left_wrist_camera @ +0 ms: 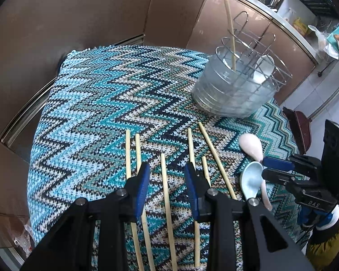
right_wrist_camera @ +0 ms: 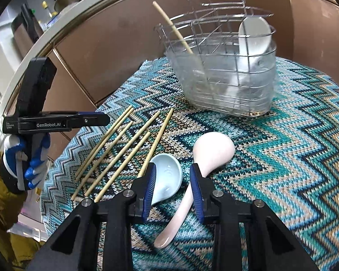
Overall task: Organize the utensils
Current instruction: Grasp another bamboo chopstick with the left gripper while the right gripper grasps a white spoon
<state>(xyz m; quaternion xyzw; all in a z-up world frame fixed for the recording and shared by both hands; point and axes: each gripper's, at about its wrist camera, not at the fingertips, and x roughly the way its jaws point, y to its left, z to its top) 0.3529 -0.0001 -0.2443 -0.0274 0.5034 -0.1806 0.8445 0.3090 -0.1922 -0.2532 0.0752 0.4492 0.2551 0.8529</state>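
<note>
Several bamboo chopsticks (left_wrist_camera: 167,201) lie side by side on the zigzag knit cloth (left_wrist_camera: 97,103). My left gripper (left_wrist_camera: 167,174) is open and empty just above them, one chopstick between its fingers. A wire utensil caddy (left_wrist_camera: 237,83) stands at the far right and holds one chopstick (left_wrist_camera: 230,36) and a white spoon (left_wrist_camera: 263,68). In the right wrist view my right gripper (right_wrist_camera: 173,176) is open and empty above a light blue spoon (right_wrist_camera: 167,180) and a pink spoon (right_wrist_camera: 205,158). The caddy (right_wrist_camera: 223,72) and the chopsticks (right_wrist_camera: 124,151) also show there.
Brown cabinet fronts (left_wrist_camera: 101,11) wall the table's far side. A countertop with kitchen clutter (left_wrist_camera: 316,29) runs behind. The cloth's edge (right_wrist_camera: 63,155) drops off at the left in the right wrist view. The left gripper body (right_wrist_camera: 56,122) hovers at that edge.
</note>
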